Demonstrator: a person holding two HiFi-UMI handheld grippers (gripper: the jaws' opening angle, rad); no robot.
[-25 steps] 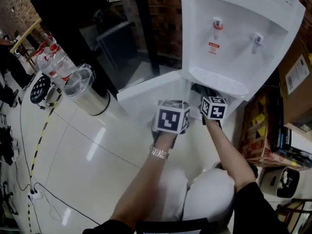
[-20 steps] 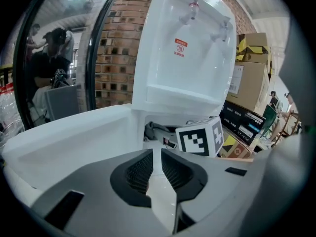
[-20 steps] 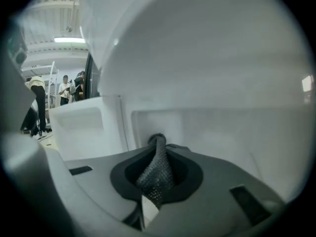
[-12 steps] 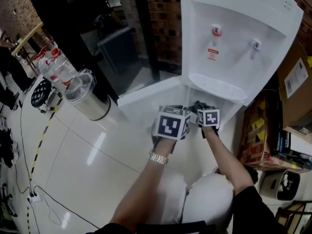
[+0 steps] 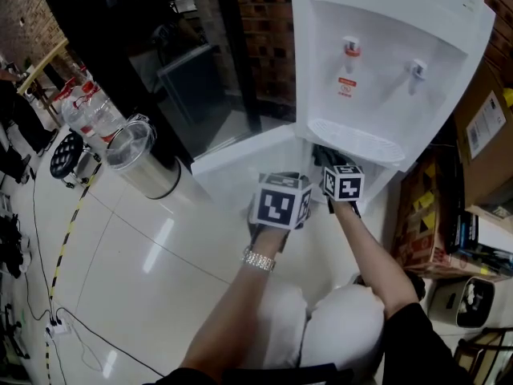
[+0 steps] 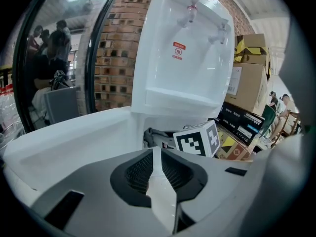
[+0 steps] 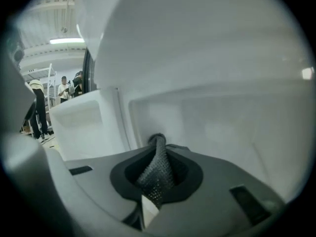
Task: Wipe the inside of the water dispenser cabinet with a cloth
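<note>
Right tongs (image 7: pixel 157 152) clenched on the dark mesh cloth (image 7: pixel 158 176), which sits inside the white cabinet (image 7: pixel 222 127) under the water dispenser (image 5: pixel 385 54). Left tongs (image 6: pixel 154 154) closed, empty, just outside beside the open door (image 6: pixel 59 142).

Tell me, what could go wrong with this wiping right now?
The cloth is only a thin bunch pinched in the right gripper; rubbing the cabinet wall might pull it free. The left gripper hangs close beside it by the open door, so the two could bump.
</note>
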